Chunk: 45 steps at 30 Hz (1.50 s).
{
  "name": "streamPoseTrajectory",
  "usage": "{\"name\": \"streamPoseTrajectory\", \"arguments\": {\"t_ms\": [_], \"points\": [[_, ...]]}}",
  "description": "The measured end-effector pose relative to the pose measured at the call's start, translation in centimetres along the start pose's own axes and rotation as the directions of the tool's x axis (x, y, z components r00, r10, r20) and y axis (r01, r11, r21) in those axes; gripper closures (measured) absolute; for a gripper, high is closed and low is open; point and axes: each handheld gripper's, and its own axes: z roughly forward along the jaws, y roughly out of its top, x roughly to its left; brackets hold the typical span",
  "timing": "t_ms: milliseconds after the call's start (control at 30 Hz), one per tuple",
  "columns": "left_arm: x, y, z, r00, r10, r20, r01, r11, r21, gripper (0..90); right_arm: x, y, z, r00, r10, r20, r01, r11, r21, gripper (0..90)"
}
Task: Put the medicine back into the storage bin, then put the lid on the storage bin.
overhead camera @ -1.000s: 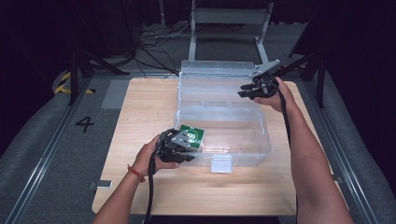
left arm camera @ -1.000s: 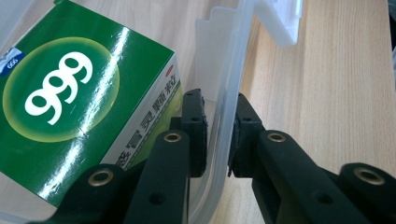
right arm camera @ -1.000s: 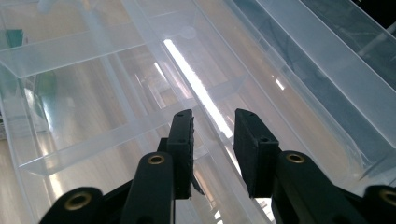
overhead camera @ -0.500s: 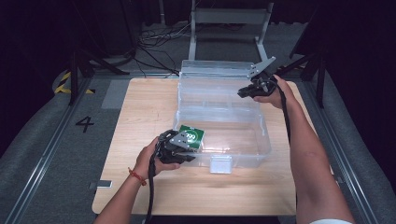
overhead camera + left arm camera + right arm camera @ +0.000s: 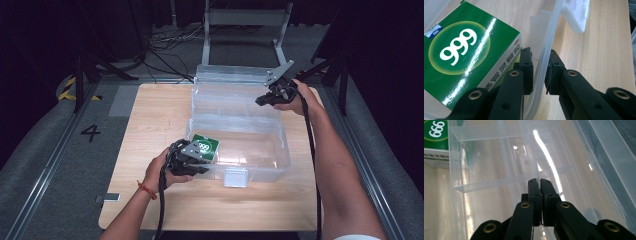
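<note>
Clear plastic storage box (image 5: 235,145) with a hinged lid (image 5: 235,87) was placed near the middle of the pale wooden worktop (image 5: 150,115), its lid swung open toward the far edge. It was steadied by the left gripper (image 5: 541,71), whose black fingers (image 5: 526,67) straddled the box's thin near-left wall and pressed on it from both sides, one inside and one outside; this hold was judged to be there to keep the light box from sliding while the other hand worked. A glossy green cardboard carton printed with white "999" (image 5: 461,55) lay inside the box in that corner, just beside the inner finger, tilted against the wall.

The right gripper (image 5: 540,182) was seen at the far right of the box, by the lid's edge. Its fingers had just been closing and were brought together, pad to pad, apparently on a thin clear partition (image 5: 499,182); whether anything was truly caught could not be told.

The left hand (image 5: 162,170) was held low at the near-left corner, wrist level. The right forearm (image 5: 330,165) was stretched forward, its gripper angled downward into the box.
</note>
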Motion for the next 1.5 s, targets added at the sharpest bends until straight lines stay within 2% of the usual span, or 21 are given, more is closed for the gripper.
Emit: {"name": "streamPoseTrajectory", "arguments": {"t_ms": [400,767,1333,1500], "points": [[-0.2,0.0,0.0,0.9999,-0.012,-0.005,0.012,0.9999,0.0,77.8,0.8,0.5,-0.6,0.9998,-0.021,-0.002,0.021,1.0,0.003,89.1],[-0.3,0.1,0.0,0.9998,-0.017,-0.009,0.017,0.9998,0.011,76.9,1.5,0.5,-1.4,0.9998,-0.017,-0.013,0.016,1.0,-0.015,89.5],[-0.5,0.3,0.1,0.9996,-0.022,-0.021,0.022,0.9996,0.016,76.1,3.8,0.8,-3.2,0.9985,-0.051,-0.02,0.05,0.997,-0.054,89.9],[-0.5,0.3,0.2,0.9995,-0.023,-0.021,0.023,0.9996,0.018,75.9,4.6,1.0,-3.7,0.9973,-0.071,-0.02,0.07,0.996,-0.05,89.9]]}}
